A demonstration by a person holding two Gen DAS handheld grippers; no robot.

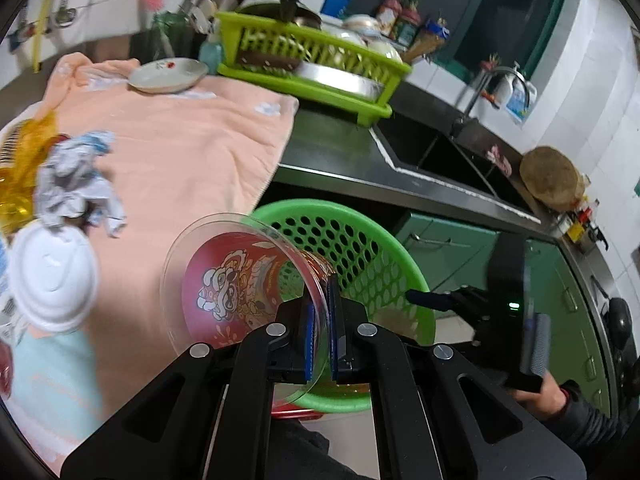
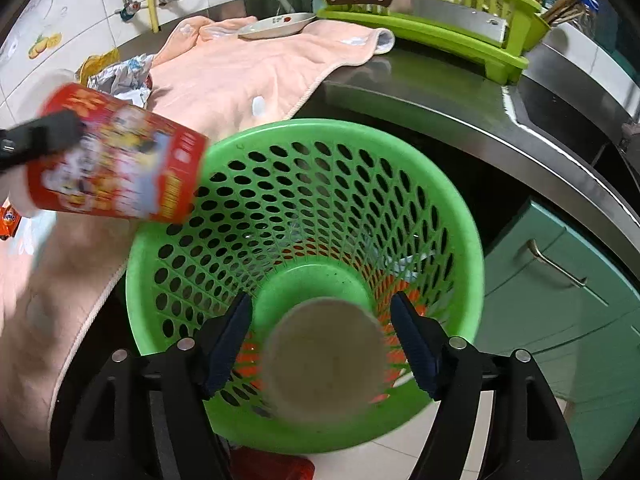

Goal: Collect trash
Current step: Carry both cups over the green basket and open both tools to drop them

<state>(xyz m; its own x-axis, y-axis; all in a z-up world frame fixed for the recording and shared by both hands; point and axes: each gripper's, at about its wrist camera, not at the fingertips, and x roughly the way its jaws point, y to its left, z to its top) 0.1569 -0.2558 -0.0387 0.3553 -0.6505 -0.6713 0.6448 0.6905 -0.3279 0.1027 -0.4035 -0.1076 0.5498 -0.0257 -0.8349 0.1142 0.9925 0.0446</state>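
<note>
The left gripper (image 1: 319, 332) is pinching the rim of a clear plastic cup with a red cartoon-printed sleeve (image 1: 240, 284), its blue-padded fingers (image 1: 307, 344) closed on either side of the thin wall, one inside the mouth and one outside. The cup is lying tilted on its side in the air, with its open mouth facing the left wrist camera and its base pointing toward the green perforated plastic waste basket (image 1: 360, 248) that is standing on the floor just in front of the steel counter (image 1: 332, 152). In the right wrist view the same cup (image 2: 116, 164) is hanging over the basket's left rim (image 2: 304, 132), blurred, with the left gripper's dark finger across its upper end. The right gripper (image 2: 320, 344) is hovering directly above the basket with its jaws spread wide and nothing between them; below it a blurred beige paper cup (image 2: 324, 364) is sitting inside the basket near the bottom, apart from both fingers. On the counter a peach-pink towel (image 1: 180, 140) is lying spread out, and on it are resting a crumpled white and blue paper wrapper (image 1: 76, 184), a yellow cellophane wrapper (image 1: 20, 176) and a white plastic cup lid (image 1: 52, 280), all well apart from the basket. A white ceramic plate (image 1: 168, 76) is sitting at the towel's far edge, beside a lime-green plastic dish rack (image 1: 312, 64).
</note>
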